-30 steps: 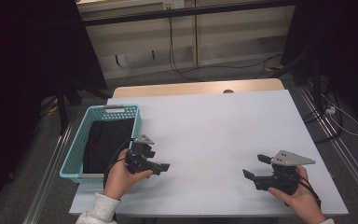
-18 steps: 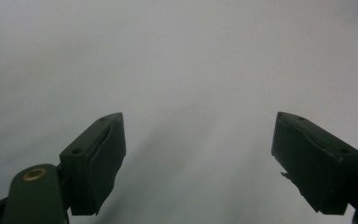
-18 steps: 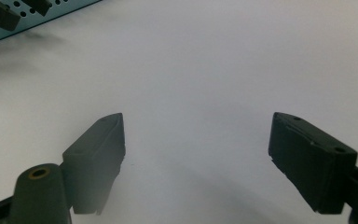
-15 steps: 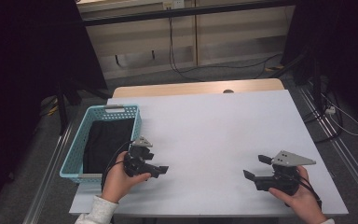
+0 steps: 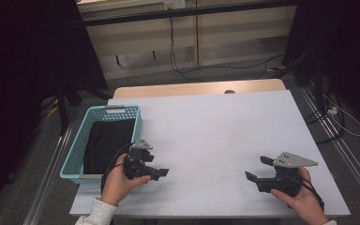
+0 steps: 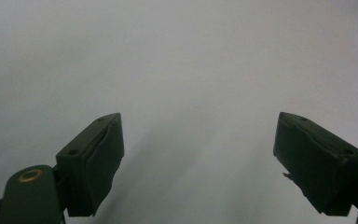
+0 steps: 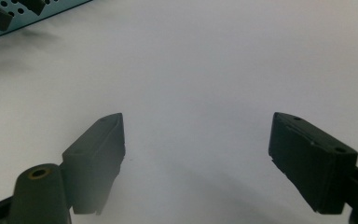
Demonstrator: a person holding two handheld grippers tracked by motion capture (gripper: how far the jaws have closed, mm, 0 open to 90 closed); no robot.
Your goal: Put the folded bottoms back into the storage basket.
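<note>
Start position: I hold left gripper (image 5: 155, 172) and right gripper (image 5: 257, 169) released, empty, on the table (image 5: 215, 136); dark cloth (image 5: 105, 143) lies in the near-left basket (image 5: 122, 111), so next I reach left

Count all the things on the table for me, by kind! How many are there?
Blue baskets: 1
Black cloths in the basket: 1
Black tongs, left and right, both open and holding nothing: 2
Total: 4
</note>
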